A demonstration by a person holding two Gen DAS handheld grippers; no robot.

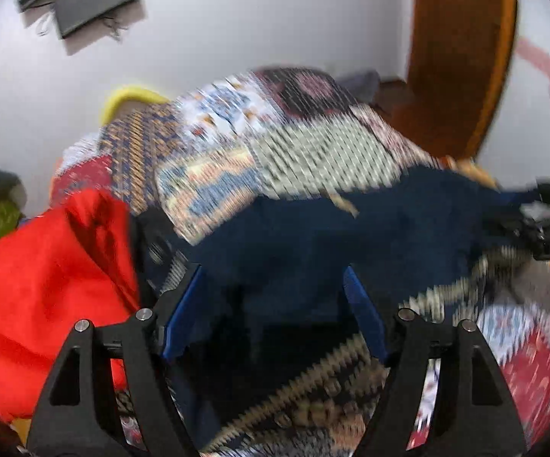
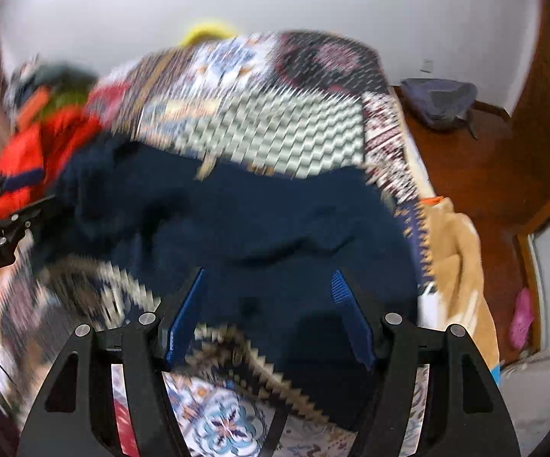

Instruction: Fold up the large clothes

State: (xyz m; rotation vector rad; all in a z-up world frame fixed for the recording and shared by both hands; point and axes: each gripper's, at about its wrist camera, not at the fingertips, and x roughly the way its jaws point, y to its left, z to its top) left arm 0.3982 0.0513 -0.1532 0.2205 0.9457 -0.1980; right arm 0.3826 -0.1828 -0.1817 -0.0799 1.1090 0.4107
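A navy garment (image 2: 259, 221) lies spread on a patchwork quilt (image 2: 275, 125) that covers a bed. Its long axis runs across both views, left to right, roughly parallel to the near edge of the quilt. In the right wrist view its left end bunches into folds near a red garment (image 2: 35, 152), and its right end stops just short of a tan cloth (image 2: 461, 251) at the quilt's edge. Blur hides which end is the collar or hem.

The left gripper (image 1: 273, 282) hangs over the near edge of the navy garment with its blue pads (image 1: 183, 312) spread wide; the cloth lies under the gap, and no pad presses on it. The right gripper (image 2: 269, 282) is likewise spread wide above the garment's near edge, its pads (image 2: 185, 312) not pinching the cloth.

In the left wrist view the red garment (image 1: 46, 285) sits left of the navy one, touching it. Past the bed are a white wall (image 1: 237, 19), a wooden floor (image 2: 477, 175) and a grey bag (image 2: 440, 101) on the floor by the wall.
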